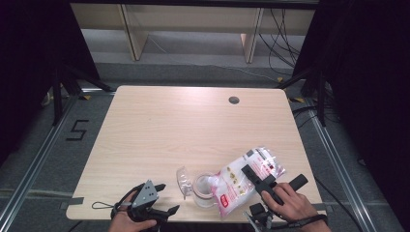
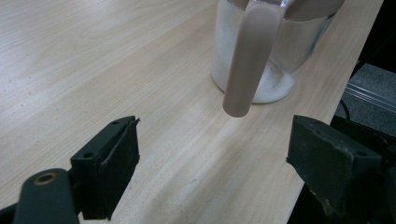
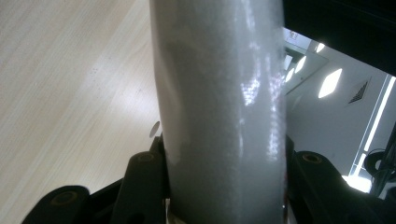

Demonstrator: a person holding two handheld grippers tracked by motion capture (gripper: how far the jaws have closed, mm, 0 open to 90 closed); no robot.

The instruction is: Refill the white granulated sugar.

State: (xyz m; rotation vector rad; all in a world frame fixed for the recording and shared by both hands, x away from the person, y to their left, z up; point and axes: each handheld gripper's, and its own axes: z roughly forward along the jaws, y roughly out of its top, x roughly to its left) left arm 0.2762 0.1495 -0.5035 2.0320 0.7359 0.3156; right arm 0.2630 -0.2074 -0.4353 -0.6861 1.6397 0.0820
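The right gripper (image 1: 261,180) holds a plastic bag (image 1: 244,181) tilted over a glass jar (image 1: 205,190) near the bench (image 1: 159,130) front edge; the left gripper (image 1: 152,198) rests nearby.

Tilted bag (image 1: 246,176) over glass jar (image 1: 204,189)

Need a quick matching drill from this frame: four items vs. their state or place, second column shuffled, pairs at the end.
Column 1:
1. left tongs
2. right tongs
3. glass jar
4. cable hole

Column 2:
A. standing upright near the table's front edge, white granules inside
B. at the table's far side
C. open, nothing between them
D. clamped on the plastic bag, tilted over the jar

Pairs: 1-C, 2-D, 3-A, 4-B
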